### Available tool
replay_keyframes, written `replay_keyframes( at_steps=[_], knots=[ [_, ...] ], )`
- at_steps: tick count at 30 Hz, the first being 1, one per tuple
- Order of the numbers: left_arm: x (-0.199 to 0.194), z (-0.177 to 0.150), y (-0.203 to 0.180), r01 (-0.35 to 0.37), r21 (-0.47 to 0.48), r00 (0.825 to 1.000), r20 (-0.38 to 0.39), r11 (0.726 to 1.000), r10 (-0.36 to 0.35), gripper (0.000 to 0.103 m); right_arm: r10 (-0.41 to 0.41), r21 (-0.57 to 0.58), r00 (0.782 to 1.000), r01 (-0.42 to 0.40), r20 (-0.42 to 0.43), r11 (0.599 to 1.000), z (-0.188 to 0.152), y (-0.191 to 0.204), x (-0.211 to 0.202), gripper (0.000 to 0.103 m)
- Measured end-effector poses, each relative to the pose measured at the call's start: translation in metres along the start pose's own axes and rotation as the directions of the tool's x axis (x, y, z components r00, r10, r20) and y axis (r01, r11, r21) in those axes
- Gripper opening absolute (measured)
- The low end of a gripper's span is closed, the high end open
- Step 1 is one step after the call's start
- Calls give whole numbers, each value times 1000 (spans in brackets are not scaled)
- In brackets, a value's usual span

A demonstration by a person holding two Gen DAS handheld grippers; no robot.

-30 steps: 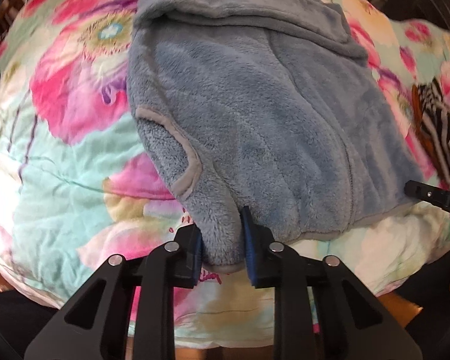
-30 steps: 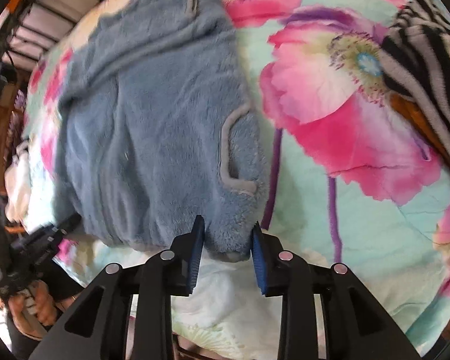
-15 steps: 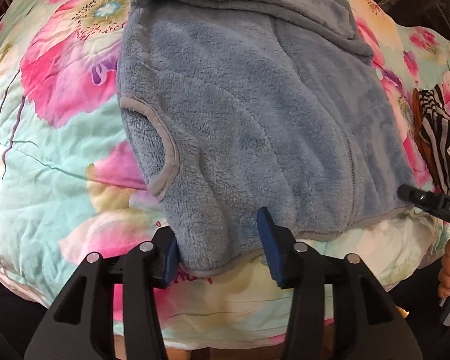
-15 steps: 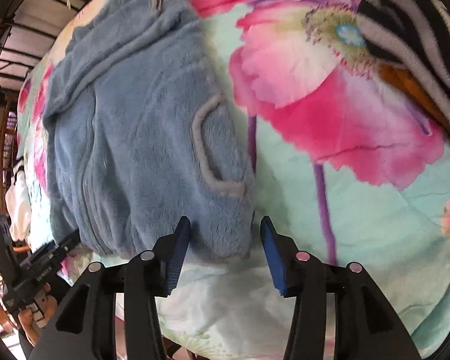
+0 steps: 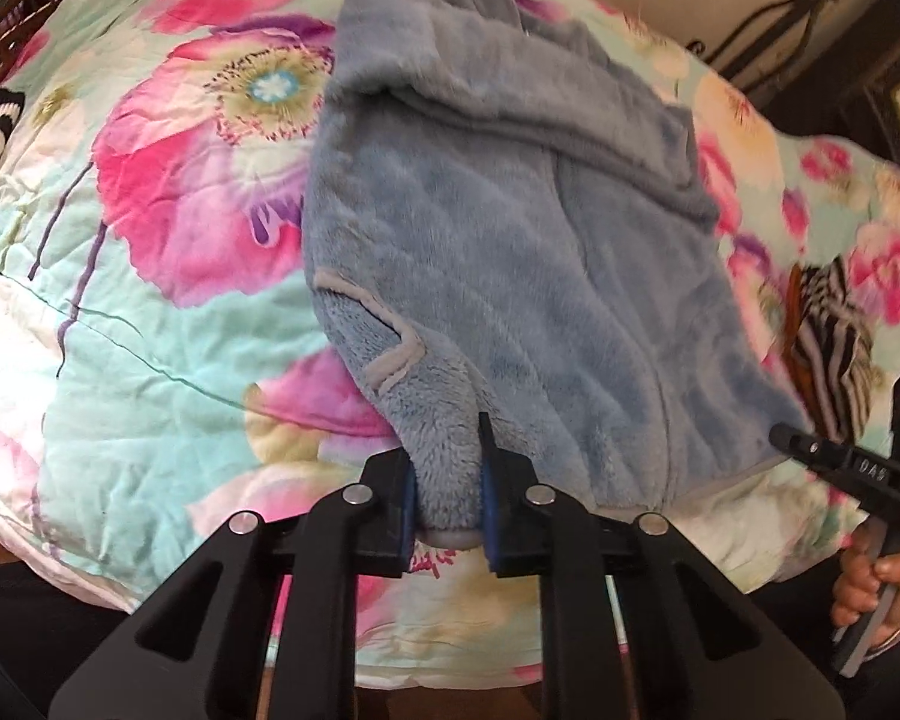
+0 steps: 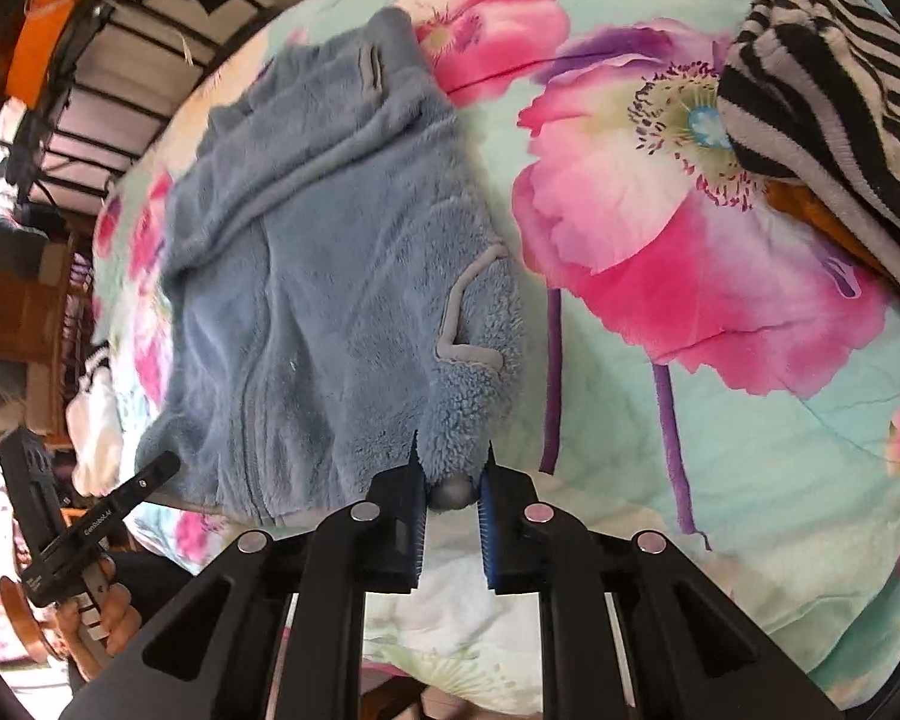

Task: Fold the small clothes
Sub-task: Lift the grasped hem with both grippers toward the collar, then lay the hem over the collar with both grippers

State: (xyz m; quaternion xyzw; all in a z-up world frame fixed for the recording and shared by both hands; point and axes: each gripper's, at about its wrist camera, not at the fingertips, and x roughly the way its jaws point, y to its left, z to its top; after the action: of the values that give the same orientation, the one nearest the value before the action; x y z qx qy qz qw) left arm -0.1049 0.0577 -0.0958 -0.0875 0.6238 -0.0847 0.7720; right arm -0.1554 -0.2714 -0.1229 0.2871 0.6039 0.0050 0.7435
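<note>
Soft, even daylight fills both fisheye views; edges bow and darken into black corners, with slight motion blur throughout.

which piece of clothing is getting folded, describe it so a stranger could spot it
Start from the big flowered quilt that covers the whole surface. Spread in its middle lies a fluffy blue fleece jacket, its near corners pinched in the hand-held grippers. Its only neighbour, the striped garment at the edge, is black and white.

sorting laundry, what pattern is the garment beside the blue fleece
Black and white stripes, clearest in the right wrist view.
</note>
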Motion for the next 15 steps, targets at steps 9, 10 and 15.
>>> replay_keyframes(
  at_steps=[9, 10, 15],
  knots=[
    [-40, 33, -2, 0, 43, 996, 85, 999, -3, 15, 126, 41, 987, -131, 97, 991, 19, 12, -32, 14],
    [-42, 38, -3, -2, 46, 996, 89, 999, -2, 15, 138, 39, 984, -143, 110, 989, 23, 15, -36, 14],
    [-52, 70, -3, -15, 53, 993, 120, 998, 9, 15, 165, 30, 976, -171, 143, 985, 42, 28, -44, 14]
  ],
)
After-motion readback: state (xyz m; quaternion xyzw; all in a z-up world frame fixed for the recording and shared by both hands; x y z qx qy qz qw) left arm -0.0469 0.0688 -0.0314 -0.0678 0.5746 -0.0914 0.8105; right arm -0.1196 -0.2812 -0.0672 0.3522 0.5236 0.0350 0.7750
